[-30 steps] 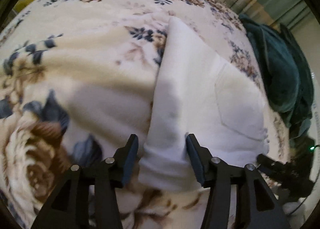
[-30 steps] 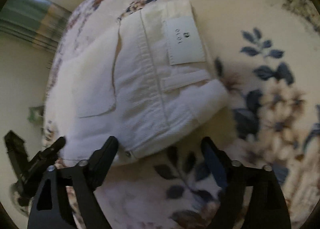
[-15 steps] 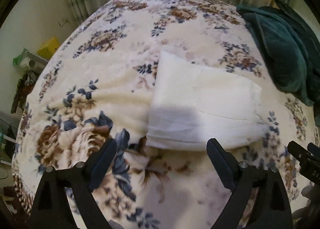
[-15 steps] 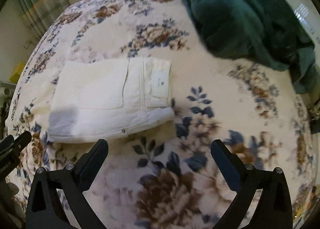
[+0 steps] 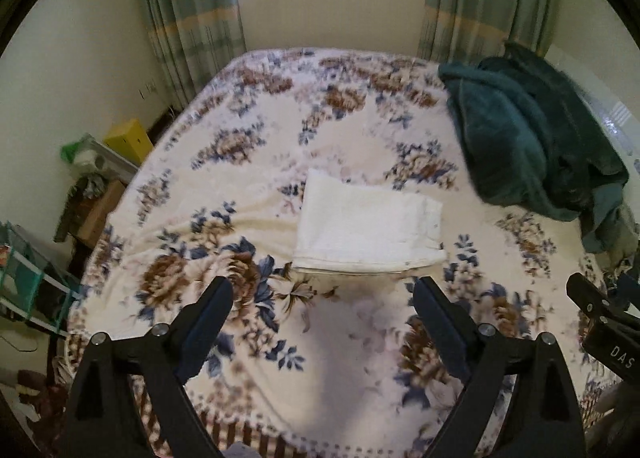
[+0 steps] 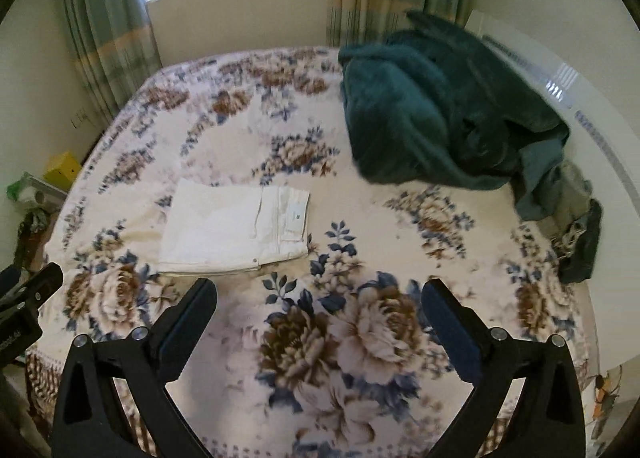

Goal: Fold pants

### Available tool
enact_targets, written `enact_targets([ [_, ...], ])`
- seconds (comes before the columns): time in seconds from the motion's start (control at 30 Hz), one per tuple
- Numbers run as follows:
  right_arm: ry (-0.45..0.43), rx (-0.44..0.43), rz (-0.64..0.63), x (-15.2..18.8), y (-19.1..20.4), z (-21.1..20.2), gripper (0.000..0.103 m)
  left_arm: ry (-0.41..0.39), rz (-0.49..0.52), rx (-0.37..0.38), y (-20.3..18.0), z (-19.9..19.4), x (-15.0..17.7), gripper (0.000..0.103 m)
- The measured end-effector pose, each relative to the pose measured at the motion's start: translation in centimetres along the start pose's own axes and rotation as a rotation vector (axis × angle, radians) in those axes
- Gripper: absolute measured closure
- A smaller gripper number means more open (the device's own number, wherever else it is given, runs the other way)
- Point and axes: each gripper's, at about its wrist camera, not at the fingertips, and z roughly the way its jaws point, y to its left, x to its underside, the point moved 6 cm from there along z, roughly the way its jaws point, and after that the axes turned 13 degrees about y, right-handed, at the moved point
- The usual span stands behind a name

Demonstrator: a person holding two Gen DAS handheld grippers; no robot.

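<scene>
Pants (image 5: 368, 230): white, folded into a compact rectangle, lying flat on the bed (image 5: 280, 338) at about the centre of the flowered bedspread. In the right wrist view the waistband with its label faces 3 o'clock and the folded edge faces 9 o'clock; layered edges show along the near side. The bundle appears square and stable, with no loose leg trailing out.

Left tongs (image 5: 322, 304): released, jaws spread wide, nothing between them. They hang above the near part of the bed, well apart from the pants, which sit toward 12 o'clock of the jaws.

Right tongs (image 6: 318, 308): likewise released and empty, above the bedspread, with the pants toward 10 o'clock and well apart.

Other items: a dark green blanket (image 6: 436, 106) is heaped at 1 to 2 o'clock on the bed, apart from the pants and not interfering.

Assessment: both tongs stand off and empty, which fits a finished fold left to rest. In my judgement the task is complete or nearly so; at most a final tidying of the near edge remains.
</scene>
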Motion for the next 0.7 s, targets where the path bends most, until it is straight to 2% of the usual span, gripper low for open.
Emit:
enact_targets([
  [0.23,-0.126,0.000,-0.046,3.7,-1.7,-15.1,0.000,-0.107,-0.003,0.050,-0.9,-12.0,3.2,0.011],
  [0.37,-0.174,0.001,-0.048,5.6,-2.3,-21.9,0.000,-0.160,-0.002,0.027,-0.4,-17.8,4.7,0.011],
  [0.5,-0.209,-0.023,-0.034,7.6,-2.8,-27.9,0.000,-0.191,-0.002,0.010,0.5,-21.8,6.0,0.011],
  [0.7,-0.264,-0.048,-0.027,9.7,-3.0,-34.0,0.000,-0.225,0.004,0.011,1.2,-25.3,7.9,0.011],
])
